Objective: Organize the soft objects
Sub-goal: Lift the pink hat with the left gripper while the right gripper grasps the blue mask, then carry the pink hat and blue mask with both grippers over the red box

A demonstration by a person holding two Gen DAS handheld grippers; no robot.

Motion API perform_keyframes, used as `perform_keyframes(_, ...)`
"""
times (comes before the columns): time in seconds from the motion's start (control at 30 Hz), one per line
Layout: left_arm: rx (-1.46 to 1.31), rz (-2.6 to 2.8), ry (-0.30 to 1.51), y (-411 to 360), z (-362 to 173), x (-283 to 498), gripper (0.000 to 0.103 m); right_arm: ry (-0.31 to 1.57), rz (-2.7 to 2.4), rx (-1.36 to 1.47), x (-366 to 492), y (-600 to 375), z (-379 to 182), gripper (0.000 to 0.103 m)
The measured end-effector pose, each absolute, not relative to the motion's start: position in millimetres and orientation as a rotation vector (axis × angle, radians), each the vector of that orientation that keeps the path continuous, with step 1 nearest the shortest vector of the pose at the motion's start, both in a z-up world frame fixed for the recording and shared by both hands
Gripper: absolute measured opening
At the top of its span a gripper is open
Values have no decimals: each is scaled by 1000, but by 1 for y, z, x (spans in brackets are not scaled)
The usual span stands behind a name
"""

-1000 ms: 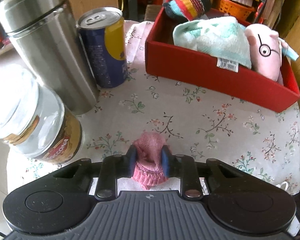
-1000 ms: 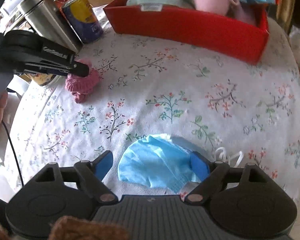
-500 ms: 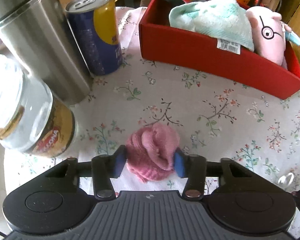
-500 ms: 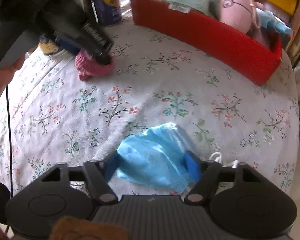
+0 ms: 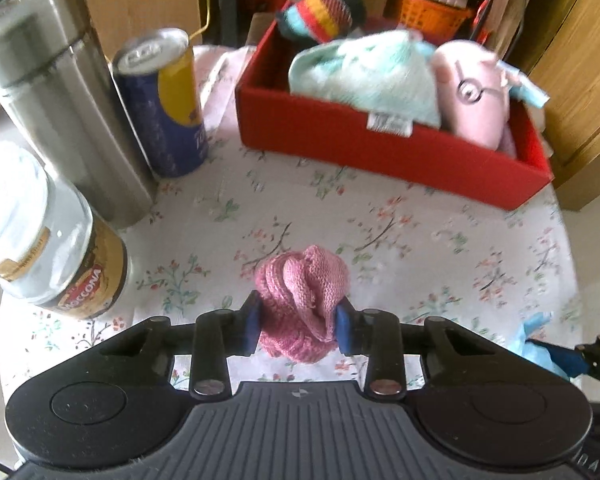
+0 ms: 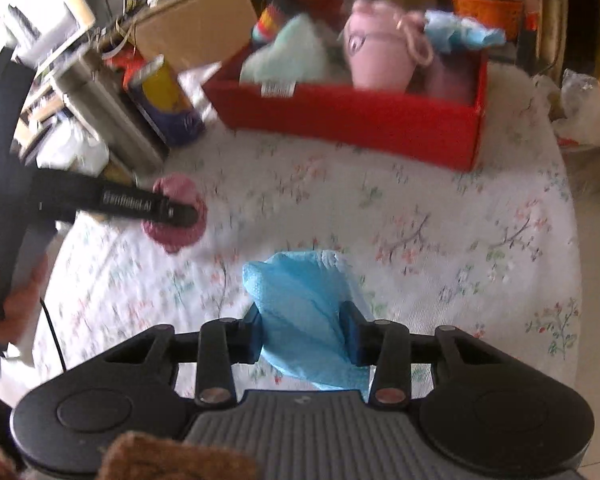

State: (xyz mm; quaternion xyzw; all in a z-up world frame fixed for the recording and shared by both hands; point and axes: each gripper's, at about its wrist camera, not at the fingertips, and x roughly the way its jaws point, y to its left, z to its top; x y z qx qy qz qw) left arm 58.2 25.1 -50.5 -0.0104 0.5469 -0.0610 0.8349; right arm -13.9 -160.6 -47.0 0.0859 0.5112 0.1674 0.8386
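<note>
Right wrist — blue mask [image 6: 304,312] gripped.

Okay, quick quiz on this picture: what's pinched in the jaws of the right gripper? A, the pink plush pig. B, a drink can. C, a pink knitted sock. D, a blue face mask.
D: in the right wrist view the right gripper has its jaws closed on the crumpled blue face mask, while the pink knitted sock sits in the left gripper.
</note>
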Motion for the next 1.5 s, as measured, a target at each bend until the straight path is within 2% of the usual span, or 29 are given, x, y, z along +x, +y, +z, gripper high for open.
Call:
perform_keyframes(0.5,-53,-170,922,8,15,37,36,880,290,321,-7,-195,6,11)
perform_keyframes(1.5,-22,-156,670,-5,69,24,36,640,271,329,-5,-193,60,11)
